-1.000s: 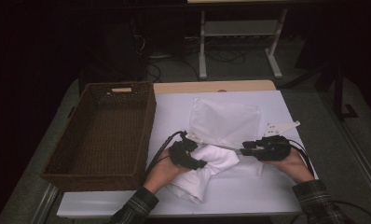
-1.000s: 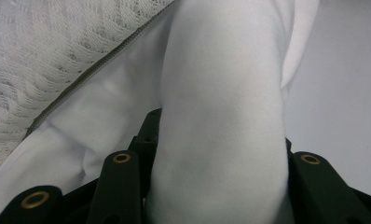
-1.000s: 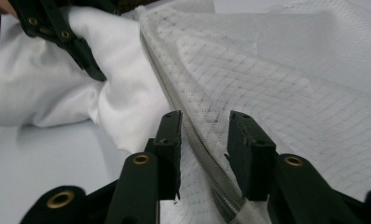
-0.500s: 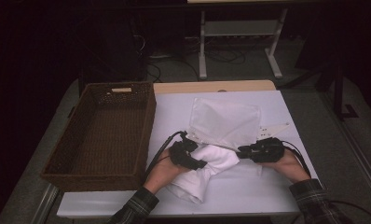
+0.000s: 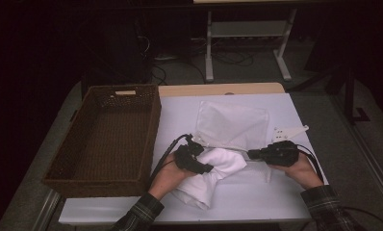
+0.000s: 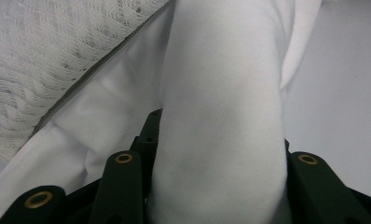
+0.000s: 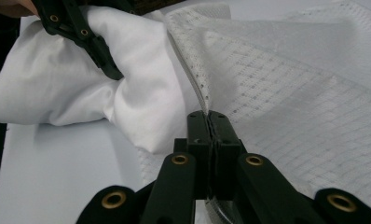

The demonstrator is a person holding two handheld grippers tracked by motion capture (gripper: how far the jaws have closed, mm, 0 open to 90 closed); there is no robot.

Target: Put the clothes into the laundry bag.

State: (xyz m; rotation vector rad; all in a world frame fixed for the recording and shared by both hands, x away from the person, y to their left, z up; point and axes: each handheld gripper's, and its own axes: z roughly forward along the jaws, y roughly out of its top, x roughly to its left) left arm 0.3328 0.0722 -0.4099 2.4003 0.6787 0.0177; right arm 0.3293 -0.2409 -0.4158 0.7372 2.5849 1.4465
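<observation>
Left tongs' (image 6: pixel 211 186) pads, buried under bunched white cloth (image 6: pixel 221 93).

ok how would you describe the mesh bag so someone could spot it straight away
On the white table, look right of the brown wicker basket. The mesh bag lies flat toward the far side, just beyond the bunched white cloth. Unlike the plain cloth, it is see-through netting with a zip along its near edge.

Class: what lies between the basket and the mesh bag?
In the high view, bare white tabletop separates the basket from the mesh bag.
</observation>
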